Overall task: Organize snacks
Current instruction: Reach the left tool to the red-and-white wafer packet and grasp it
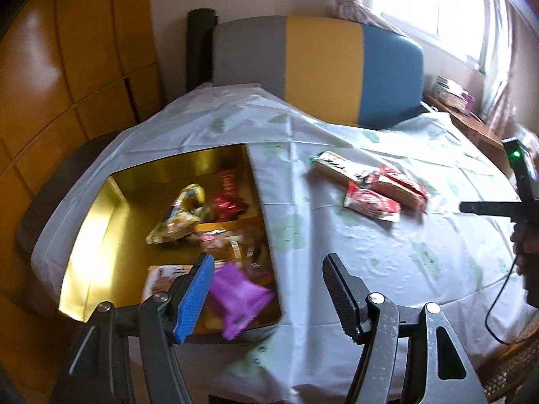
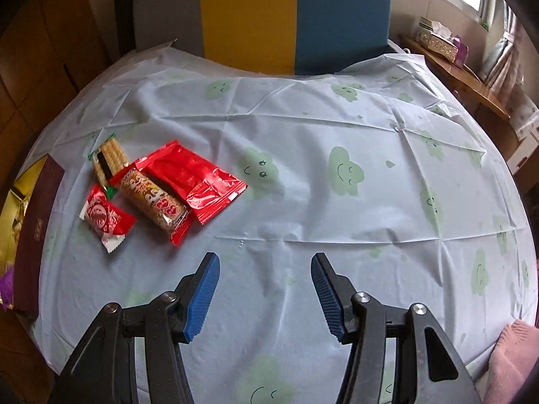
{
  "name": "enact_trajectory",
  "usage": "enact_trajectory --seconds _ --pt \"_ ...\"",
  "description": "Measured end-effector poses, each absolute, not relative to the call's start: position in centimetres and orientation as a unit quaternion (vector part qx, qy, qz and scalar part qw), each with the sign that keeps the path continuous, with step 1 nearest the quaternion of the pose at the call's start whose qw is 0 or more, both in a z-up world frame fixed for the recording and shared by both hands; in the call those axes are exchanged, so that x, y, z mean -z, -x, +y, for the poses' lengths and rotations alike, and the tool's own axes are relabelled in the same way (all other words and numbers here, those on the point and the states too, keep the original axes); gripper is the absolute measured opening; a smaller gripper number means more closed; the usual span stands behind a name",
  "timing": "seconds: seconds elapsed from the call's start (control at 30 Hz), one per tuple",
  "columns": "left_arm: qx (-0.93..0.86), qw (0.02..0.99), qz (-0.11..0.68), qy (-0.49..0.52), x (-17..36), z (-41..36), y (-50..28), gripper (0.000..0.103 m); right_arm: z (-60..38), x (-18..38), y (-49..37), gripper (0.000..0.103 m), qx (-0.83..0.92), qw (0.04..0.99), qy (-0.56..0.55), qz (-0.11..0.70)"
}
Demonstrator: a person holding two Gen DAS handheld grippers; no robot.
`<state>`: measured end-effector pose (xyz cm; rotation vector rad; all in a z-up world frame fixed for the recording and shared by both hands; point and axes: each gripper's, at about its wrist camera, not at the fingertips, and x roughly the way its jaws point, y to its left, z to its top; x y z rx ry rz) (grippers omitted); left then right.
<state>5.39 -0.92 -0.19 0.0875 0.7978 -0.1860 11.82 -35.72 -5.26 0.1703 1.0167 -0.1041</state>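
Spread over the table we see a pale blue plastic tablecloth (image 2: 303, 175) printed with green smiling clouds, and behind it a chair back (image 2: 269, 17) in grey, yellow and blue panels, with a bright window off to one side. We take the gold-lined open box (image 1: 101, 235) at the cloth's left edge as our landmark. Inside it lie several wrapped snacks: a dark red foil packet (image 1: 227, 198) toward the far wall, a gold crinkled wrapper (image 1: 178, 222) in the middle, and a purple packet (image 1: 235, 299) against the near wall, blurred. Our left gripper (image 1: 269, 298) hovers over the box's near right corner; its jaws stand apart with nothing pressed between them, and the purple packet sits just beside the blue pad, though we cannot tell whether it touches. To the right of the box, on the bare cloth, a small cluster waits: a pale wafer biscuit pack (image 2: 109, 160) farthest back, a large flat red foil pouch (image 2: 195, 181), a long biscuit roll in a red-ended wrapper (image 2: 155, 202) lying partly across that pouch, and a small red and white wrapped bar (image 2: 106, 217) nearest the box. Our right gripper (image 2: 266, 294) hangs over empty cloth, further right of the cluster and well apart from it, released, holding nothing.
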Motion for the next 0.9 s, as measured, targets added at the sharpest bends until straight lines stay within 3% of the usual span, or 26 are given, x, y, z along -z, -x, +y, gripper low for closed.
enact_trajectory --seconds 0.43,0.9 --pt "0.171 0.89 0.42 -0.046 0.7 -7.9 -7.9 0.068 -36.8 4.6 -11.1 0.057 0.059 0.87 -0.113 0.477" --pt "0.177 0.826 0.531 0.071 5.0 -12.7 -15.5 0.067 -36.1 3.9 -11.0 0.058 0.044 0.875 -0.113 0.468"
